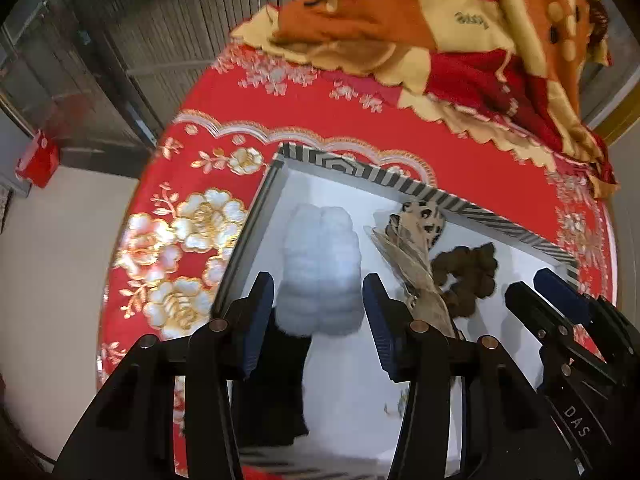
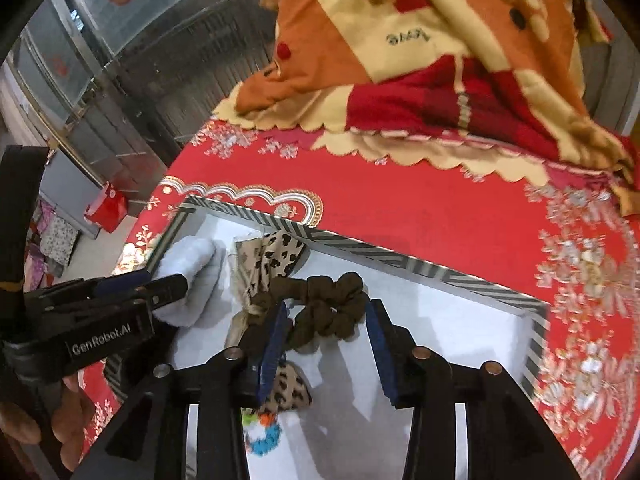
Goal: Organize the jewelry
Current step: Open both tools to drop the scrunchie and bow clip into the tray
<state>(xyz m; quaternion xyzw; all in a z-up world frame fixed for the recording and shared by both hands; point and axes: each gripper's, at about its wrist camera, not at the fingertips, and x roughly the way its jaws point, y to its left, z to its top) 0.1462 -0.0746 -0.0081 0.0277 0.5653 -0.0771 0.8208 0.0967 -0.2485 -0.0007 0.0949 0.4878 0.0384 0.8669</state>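
A white box with a black-and-white striped rim lies on a red flowered cloth. A fluffy white scrunchie rests in the box's left end, between the spread fingers of my left gripper, which do not squeeze it. My right gripper hangs open over a brown scrunchie that lies loose between its pads. A leopard-print bow with a beige tail lies between the two scrunchies. Each gripper shows in the other's view: right gripper, left gripper.
A second leopard-print piece and a small colourful item lie near the box's front. Something black sits under the left gripper. A crumpled orange, cream and red blanket covers the far side of the bed. A hand holds the left gripper.
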